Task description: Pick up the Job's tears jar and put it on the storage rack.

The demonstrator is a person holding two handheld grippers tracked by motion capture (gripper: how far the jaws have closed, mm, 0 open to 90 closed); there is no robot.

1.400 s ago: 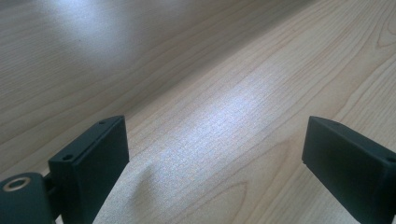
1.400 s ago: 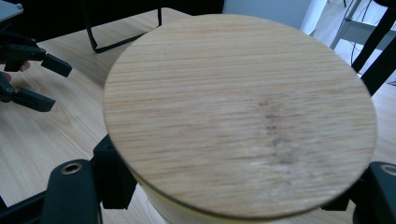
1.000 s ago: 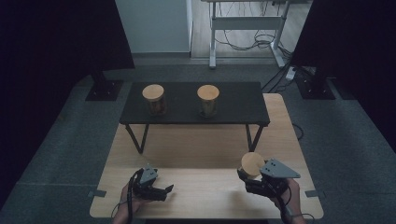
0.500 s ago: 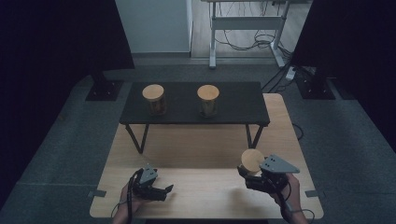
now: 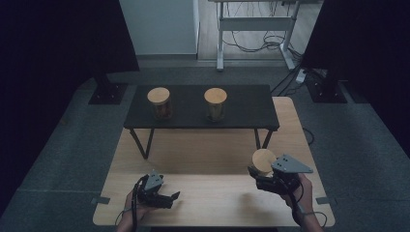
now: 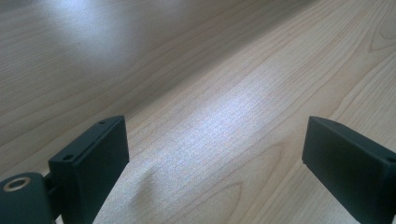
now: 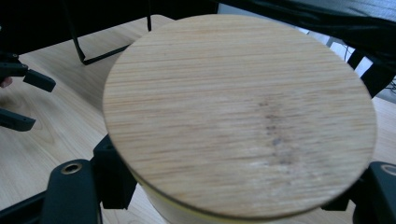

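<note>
Right gripper (image 5: 260,173) pinches a wooden-lidded jar (image 7: 238,116); left gripper (image 5: 167,197) spread, holding nothing.

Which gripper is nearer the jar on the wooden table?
Right. The right gripper is shut on the jar; the left gripper sits open across the table.

Our lidded jar (image 5: 263,162)
We see its round bamboo lid facing up; it sits upright, near the counter's (image 5: 203,203) right edge.

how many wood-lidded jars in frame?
3. Left jar and right jar stand apart on the black bench; the third jar is gripped in the right tongs over the wooden table.
</note>
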